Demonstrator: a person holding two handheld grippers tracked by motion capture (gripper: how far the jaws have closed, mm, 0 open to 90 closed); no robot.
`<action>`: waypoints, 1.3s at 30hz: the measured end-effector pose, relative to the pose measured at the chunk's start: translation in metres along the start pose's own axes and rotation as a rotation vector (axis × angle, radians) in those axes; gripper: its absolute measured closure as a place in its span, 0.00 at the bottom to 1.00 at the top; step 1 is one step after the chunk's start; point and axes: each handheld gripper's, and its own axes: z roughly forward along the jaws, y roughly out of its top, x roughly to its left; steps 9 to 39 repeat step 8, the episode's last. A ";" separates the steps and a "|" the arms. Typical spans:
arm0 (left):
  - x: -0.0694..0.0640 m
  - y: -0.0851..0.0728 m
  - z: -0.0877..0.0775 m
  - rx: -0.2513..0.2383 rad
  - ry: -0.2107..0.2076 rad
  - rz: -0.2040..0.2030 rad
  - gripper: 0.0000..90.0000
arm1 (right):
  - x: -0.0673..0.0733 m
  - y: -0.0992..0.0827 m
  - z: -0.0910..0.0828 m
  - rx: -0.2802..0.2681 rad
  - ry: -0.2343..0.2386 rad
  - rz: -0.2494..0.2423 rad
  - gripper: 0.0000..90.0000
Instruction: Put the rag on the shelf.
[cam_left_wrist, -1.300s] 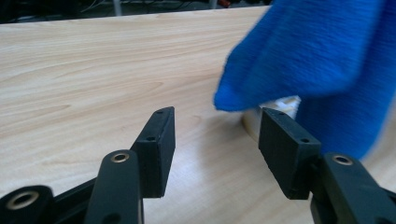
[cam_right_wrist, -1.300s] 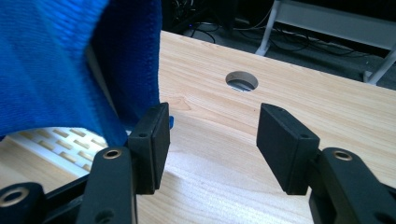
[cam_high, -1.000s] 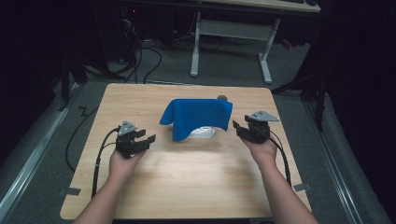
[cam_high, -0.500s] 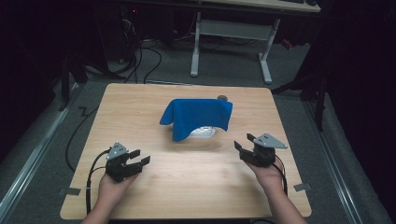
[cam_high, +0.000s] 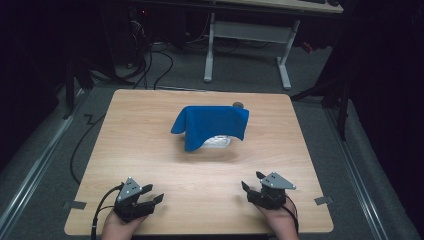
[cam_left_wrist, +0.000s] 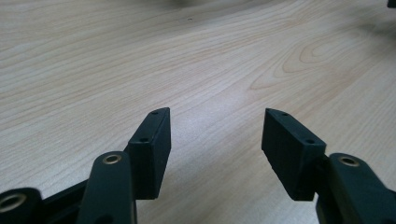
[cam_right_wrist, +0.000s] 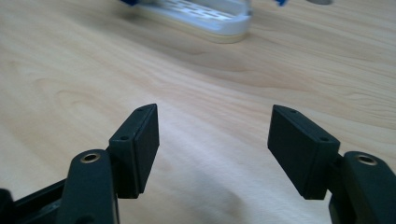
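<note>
A blue cloth (cam_high: 212, 125) is draped over a clear white-rimmed container (cam_high: 217, 142) at the middle of the wooden table (cam_high: 150, 125). The container's base (cam_right_wrist: 205, 18) also shows far ahead in the right gripper view. My left gripper (cam_high: 150, 195) rests near the front left edge, open, its jaws just having spread wider with nothing between them. My right gripper (cam_high: 252, 182) sits near the front right edge, open too, its jaws also freshly widened and empty. Bare wood lies between the left fingertips (cam_left_wrist: 154, 135) and the right fingertips (cam_right_wrist: 140, 140).
A small dark round object (cam_high: 238, 105) lies just behind the cloth. Grey tape tabs (cam_high: 324, 200) mark the table's front corners. A white desk frame (cam_high: 250, 45) and cables stand on the floor beyond the table's far edge.
Both hands have drawn back from beside the cloth toward the table's front edge, left to the front left, right to the front right. The cloth and container have stayed put.
</note>
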 end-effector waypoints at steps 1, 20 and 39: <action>0.001 0.000 0.001 0.001 -0.006 -0.010 0.47 | 0.002 -0.002 0.000 0.004 0.006 -0.019 0.39; 0.006 0.000 0.000 -0.004 -0.010 -0.022 0.47 | 0.000 -0.004 0.005 0.012 0.016 -0.008 0.39; 0.006 0.000 0.000 -0.004 -0.010 -0.022 0.47 | 0.000 -0.004 0.005 0.012 0.016 -0.008 0.39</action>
